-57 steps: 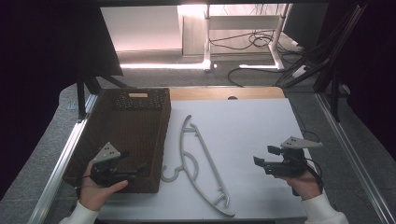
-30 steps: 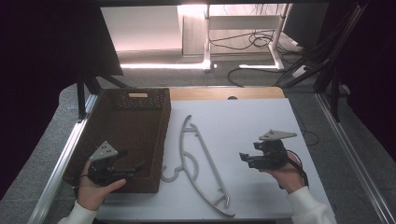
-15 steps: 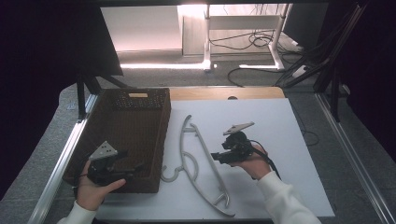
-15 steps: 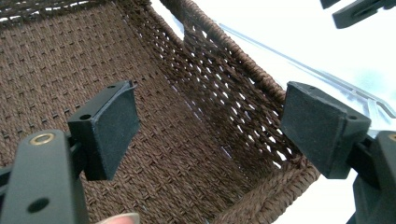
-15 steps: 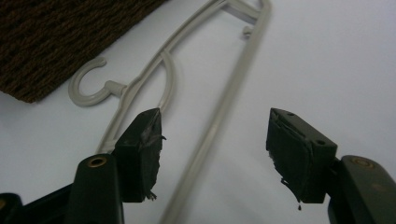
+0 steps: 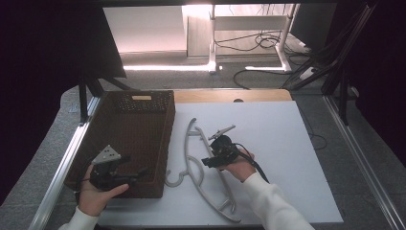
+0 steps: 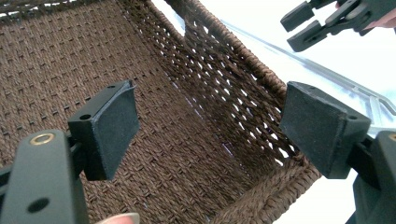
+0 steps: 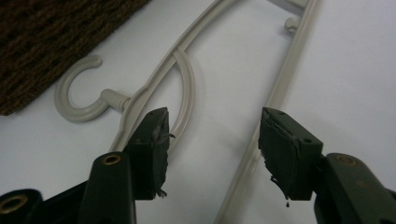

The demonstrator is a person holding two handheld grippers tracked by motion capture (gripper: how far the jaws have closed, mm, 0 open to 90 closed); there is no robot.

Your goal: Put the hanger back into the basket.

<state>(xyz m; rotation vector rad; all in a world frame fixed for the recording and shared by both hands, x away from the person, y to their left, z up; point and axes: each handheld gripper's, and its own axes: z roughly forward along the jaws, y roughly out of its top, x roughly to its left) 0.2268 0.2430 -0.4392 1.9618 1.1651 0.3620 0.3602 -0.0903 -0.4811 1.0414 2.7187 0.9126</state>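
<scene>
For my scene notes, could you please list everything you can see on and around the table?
clothes hanger: 1, pale grey plastic, flat on the white table, hook toward the basket
woven basket: 1, dark brown, left part of the table
table: 1, white top with a wooden strip at the far edge
cables: several, dark, on the floor beyond the table
right gripper: 1, black, over the hanger, jaws just been closing, nothing pressed between them
left gripper: 1, black, jaws open over the basket's near corner
hands: 2, white sleeves, near edge
</scene>
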